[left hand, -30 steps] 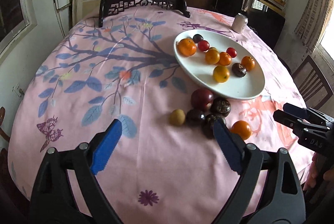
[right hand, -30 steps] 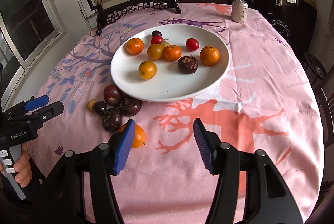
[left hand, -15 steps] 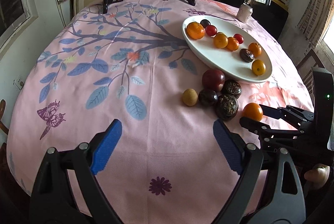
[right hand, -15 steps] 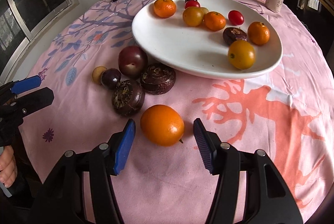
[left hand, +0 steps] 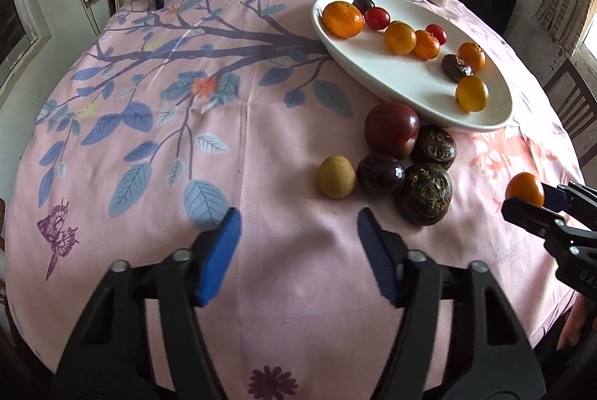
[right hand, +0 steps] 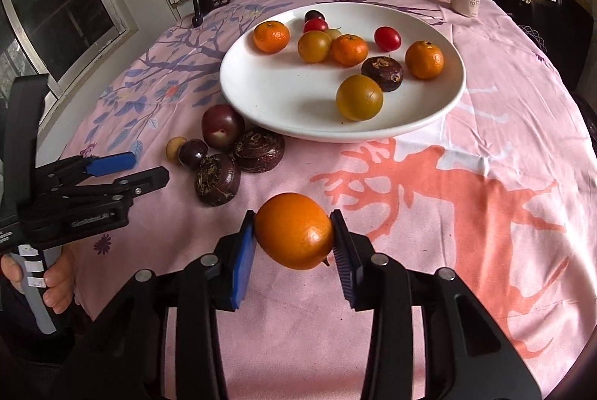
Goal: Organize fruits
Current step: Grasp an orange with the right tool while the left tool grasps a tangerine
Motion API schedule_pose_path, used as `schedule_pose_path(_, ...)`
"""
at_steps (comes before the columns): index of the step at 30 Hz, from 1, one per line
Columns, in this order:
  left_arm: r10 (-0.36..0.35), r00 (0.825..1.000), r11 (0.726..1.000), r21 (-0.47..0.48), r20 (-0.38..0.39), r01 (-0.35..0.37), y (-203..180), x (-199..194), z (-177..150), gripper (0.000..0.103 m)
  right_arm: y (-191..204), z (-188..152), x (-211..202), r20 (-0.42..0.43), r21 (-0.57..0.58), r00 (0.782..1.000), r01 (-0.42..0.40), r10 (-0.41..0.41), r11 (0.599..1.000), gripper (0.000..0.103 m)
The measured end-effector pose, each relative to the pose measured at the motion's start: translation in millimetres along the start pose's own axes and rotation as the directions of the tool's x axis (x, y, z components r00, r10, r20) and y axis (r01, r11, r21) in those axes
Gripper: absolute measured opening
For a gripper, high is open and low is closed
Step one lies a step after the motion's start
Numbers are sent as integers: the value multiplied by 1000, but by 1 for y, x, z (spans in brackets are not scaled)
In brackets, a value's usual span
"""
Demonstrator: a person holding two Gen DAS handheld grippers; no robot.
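Pink tablecloth [right hand: 485, 146]: right gripper [right hand: 294, 237] pinches a mandarin [right hand: 294, 236], next bound for the white plate [right hand: 261, 90]; left gripper [left hand: 298, 239] gapes, unloaded.

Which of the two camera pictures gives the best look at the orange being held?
The right wrist view: the orange fills the middle, clamped between the right hand-held gripper fingers. The left wrist view shows it only small, at the right edge, partly hidden by that gripper.
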State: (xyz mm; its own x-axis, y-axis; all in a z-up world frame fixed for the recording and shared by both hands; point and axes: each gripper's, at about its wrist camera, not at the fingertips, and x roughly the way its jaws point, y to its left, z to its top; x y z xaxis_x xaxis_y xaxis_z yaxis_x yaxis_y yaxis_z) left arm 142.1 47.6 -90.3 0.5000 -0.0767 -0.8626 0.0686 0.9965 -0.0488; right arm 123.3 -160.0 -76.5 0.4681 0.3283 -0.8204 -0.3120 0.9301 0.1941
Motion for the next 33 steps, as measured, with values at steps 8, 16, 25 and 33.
schedule_pose_path(8,-12,1000,999,31,9,12,-5,12,15,50,-10,0,-3,0,27,1000,-16,16,1000,40)
schedule_pose_path(16,-52,998,997,61,26,50,-11,18,25,26,-15,1,-5,11,53,1000,-18,17,998,40)
schedule_pose_path(25,-96,994,995,24,58,94,-4,9,22,25,-8,0,-12,26,46,1000,-13,12,999,40)
schedule_pose_path(33,-114,988,994,5,100,114,-2,-26,8,25,-3,-2,-19,46,33,999,6,-8,999,40)
